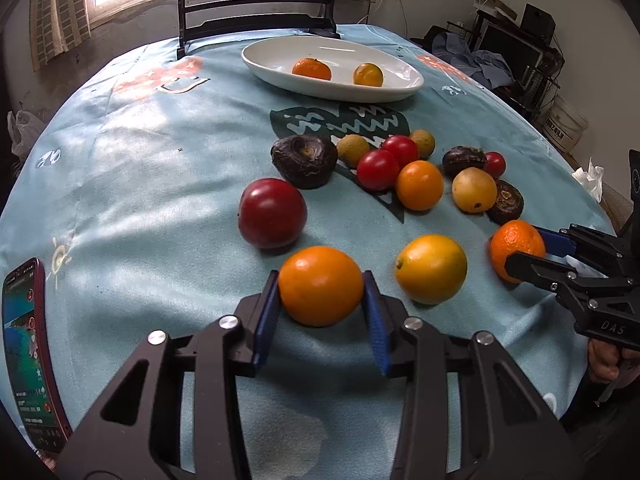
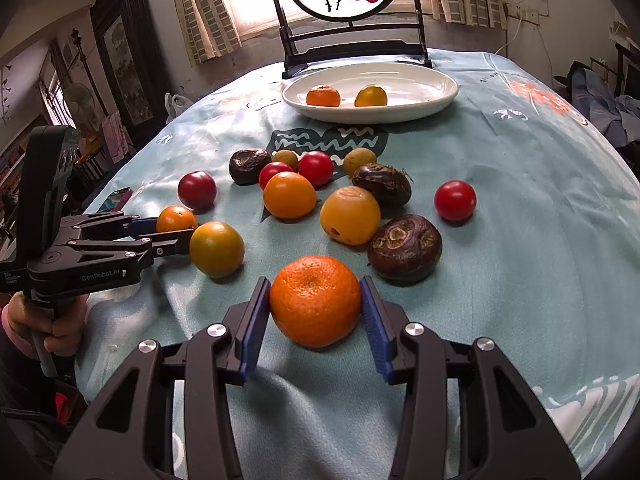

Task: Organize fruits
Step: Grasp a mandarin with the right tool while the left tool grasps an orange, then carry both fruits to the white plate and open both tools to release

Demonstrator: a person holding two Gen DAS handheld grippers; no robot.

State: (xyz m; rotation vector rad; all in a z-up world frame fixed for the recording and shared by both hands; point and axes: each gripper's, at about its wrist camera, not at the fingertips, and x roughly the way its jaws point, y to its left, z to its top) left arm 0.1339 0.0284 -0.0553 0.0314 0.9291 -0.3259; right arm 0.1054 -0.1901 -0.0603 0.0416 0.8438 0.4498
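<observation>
Blue-clothed table (image 1: 132,184) fills both wrist views, and we've got the white dish (image 1: 400,80) sitting dead ahead at the top centre of each frame, past the scatter of loose fruit. Our left gripper (image 1: 321,312) has its jaws closed up against the smooth orange (image 1: 320,286) at lower centre, while our right gripper (image 2: 316,320) pinches the dimpled mandarin (image 2: 316,300) the same way. Both look equally placed for a straight carry forward to the dish.
</observation>
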